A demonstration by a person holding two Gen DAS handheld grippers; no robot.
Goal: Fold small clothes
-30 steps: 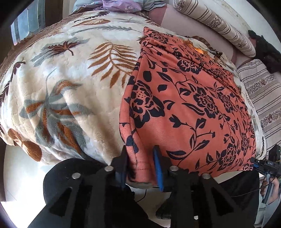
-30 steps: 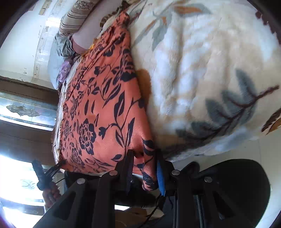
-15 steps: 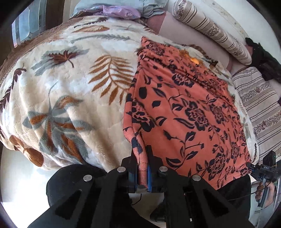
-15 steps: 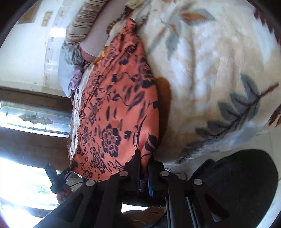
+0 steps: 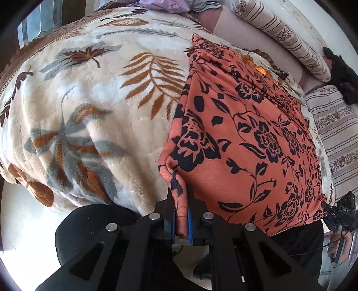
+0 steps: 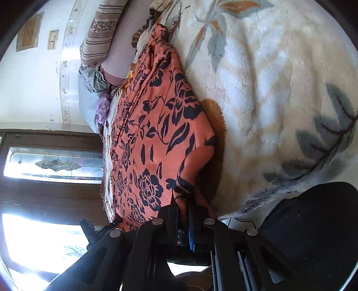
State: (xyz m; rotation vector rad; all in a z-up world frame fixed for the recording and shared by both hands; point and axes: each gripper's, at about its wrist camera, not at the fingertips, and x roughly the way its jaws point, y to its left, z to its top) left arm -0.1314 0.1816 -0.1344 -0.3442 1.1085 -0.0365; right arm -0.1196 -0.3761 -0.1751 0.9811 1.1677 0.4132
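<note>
- Orange cloth (image 5: 241,138) w/ black flower print lies spread flat on the blanket (image 5: 89,107), running from the bed's near edge back toward the pillows; near hem hangs just over that edge.
- Left gripper (image 5: 181,215): fingers narrow, pinching the cloth's near-left corner; the hem shows between the pads.
- Right gripper (image 6: 184,220): fingers narrow too, clamped on the near-right corner; cloth there is lifted a bit off the blanket, a shadow shows under it.
- Prob. why held so: both near corners gripped = hem kept taut and even, so the near half can be carried toward the far edge for a first fold.
- Far end looks slightly bunched near the striped pillow (image 5: 282,33); may need smoothing.
- Other clothes (image 5: 165,4) piled at the bed's far corner, well apart from the cloth.
</note>
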